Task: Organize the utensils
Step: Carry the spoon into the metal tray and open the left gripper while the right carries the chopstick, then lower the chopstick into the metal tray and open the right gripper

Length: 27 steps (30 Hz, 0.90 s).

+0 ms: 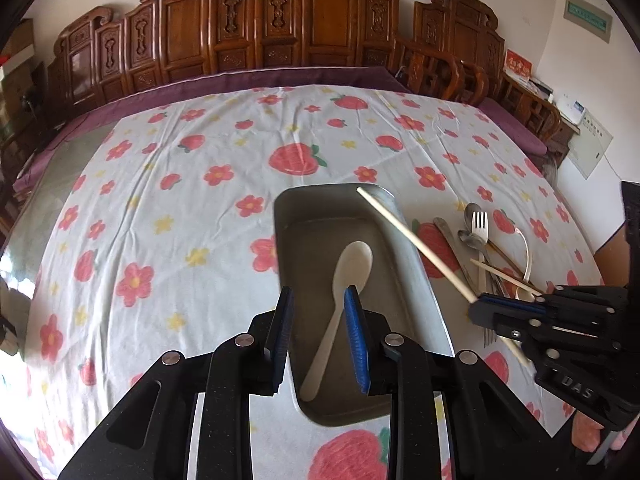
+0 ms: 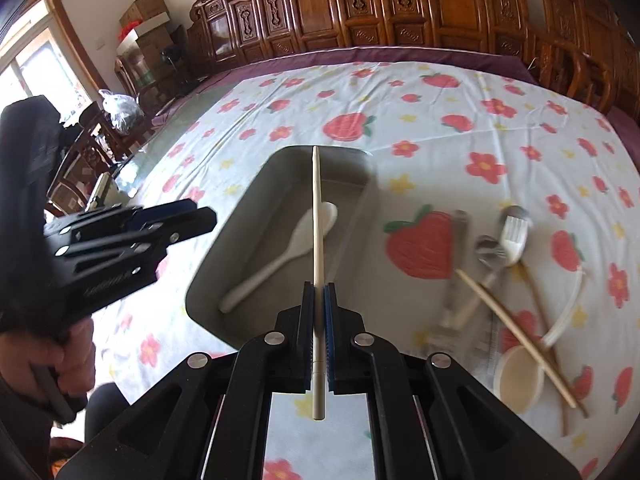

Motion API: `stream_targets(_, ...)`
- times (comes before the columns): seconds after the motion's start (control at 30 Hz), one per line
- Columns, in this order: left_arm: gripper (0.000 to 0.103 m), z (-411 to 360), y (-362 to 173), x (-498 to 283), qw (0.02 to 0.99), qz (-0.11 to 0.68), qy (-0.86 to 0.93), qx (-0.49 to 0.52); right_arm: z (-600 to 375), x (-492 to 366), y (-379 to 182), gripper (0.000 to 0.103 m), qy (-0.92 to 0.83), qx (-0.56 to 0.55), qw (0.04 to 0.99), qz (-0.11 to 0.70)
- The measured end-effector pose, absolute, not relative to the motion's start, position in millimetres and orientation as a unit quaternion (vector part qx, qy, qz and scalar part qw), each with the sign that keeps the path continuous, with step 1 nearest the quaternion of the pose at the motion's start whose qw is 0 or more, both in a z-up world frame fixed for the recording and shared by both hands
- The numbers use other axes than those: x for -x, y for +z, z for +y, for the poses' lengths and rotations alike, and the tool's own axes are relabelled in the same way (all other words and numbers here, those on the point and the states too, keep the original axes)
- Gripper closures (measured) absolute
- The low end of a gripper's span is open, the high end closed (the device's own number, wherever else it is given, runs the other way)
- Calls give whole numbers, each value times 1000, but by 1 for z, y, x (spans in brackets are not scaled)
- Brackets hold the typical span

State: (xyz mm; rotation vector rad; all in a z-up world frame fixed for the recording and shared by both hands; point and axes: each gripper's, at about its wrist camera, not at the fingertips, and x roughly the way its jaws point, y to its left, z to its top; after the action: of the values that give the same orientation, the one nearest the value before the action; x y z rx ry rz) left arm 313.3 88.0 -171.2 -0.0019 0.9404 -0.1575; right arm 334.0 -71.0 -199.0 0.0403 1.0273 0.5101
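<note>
Floral tablecloth (image 1: pixel 168 184), carved wooden chairs (image 1: pixel 240 32); left jaws apart; right jaws clamp chopstick (image 2: pixel 317 216); pile seemingly utensils.

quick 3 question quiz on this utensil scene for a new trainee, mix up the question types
1. True or false: the right tool is shut on a chopstick.
2. What lies inside the grey tray?
A. a metal fork
B. a white spoon
C. nothing
3. Fill in: the left tool is ____ and holds nothing.

Key
1. True. The pads clamp the chopstick, whose tip points out over the tray.
2. B. The white spoon lies in the tray; the other chopstick and the rest of the utensils are piled on the flowered cloth beside the tray.
3. Open. Its pads stand apart above the spoon's handle.
</note>
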Motion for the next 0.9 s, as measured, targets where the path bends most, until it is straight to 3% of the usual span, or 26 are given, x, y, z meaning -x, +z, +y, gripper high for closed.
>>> stream_targets(0.6,78,143,-164,-293,895,442,-54,15,-11,-355,-216,96,233,-11,837,495)
stream_targets(0.8,77,129,-157,-286,899,432,-64,14,-40,-335,-196,96,246,14,852,461)
stream_targets(0.9,70,115,-152,-282,902,425,-76,13,-69,-322,-191,96,239,33,861,448)
